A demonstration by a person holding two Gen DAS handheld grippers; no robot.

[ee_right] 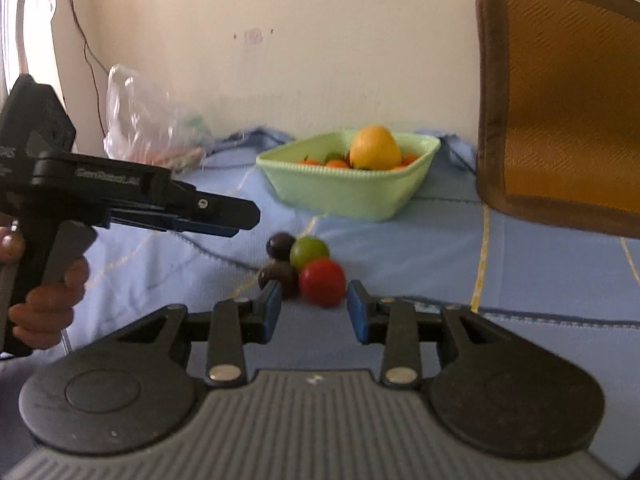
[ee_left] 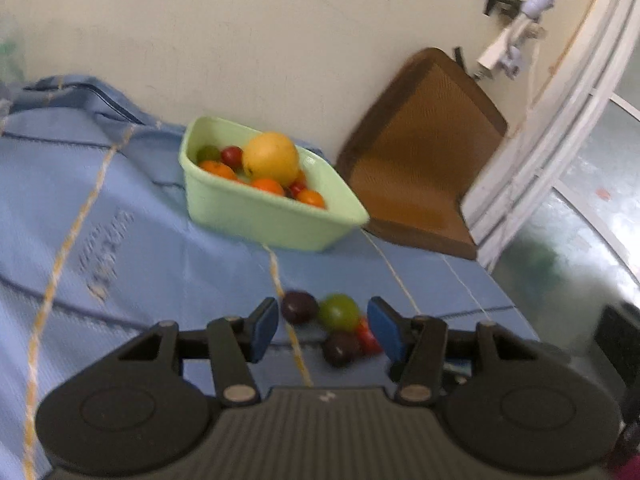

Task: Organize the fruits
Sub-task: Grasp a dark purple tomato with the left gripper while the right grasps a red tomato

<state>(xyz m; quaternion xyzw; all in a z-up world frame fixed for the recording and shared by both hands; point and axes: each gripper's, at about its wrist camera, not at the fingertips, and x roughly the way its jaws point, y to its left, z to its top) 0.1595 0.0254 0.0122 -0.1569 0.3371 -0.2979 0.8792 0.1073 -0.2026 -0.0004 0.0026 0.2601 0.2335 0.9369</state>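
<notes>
Mostly done, I'd judge; green basin [ee_left: 256,216] on the blue cloth [ee_left: 120,208] already holds the big yellow fruit [ee_left: 271,159], several oranges and small red and green ones. Left over: four loose fruits clustered nearer the camera (touching each other); two dark plums [ee_right: 281,246], green fruit [ee_right: 309,251], red fruit [ee_right: 322,282]. Left claw [ee_left: 322,328] open, empty, facing the cluster; right claw [ee_right: 313,307] open, empty, just short of the red fruit.

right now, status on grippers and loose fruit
Left gripper open, empty. Right gripper open, nearing red fruit. Green bowl behind. Path unobstructed.
</notes>
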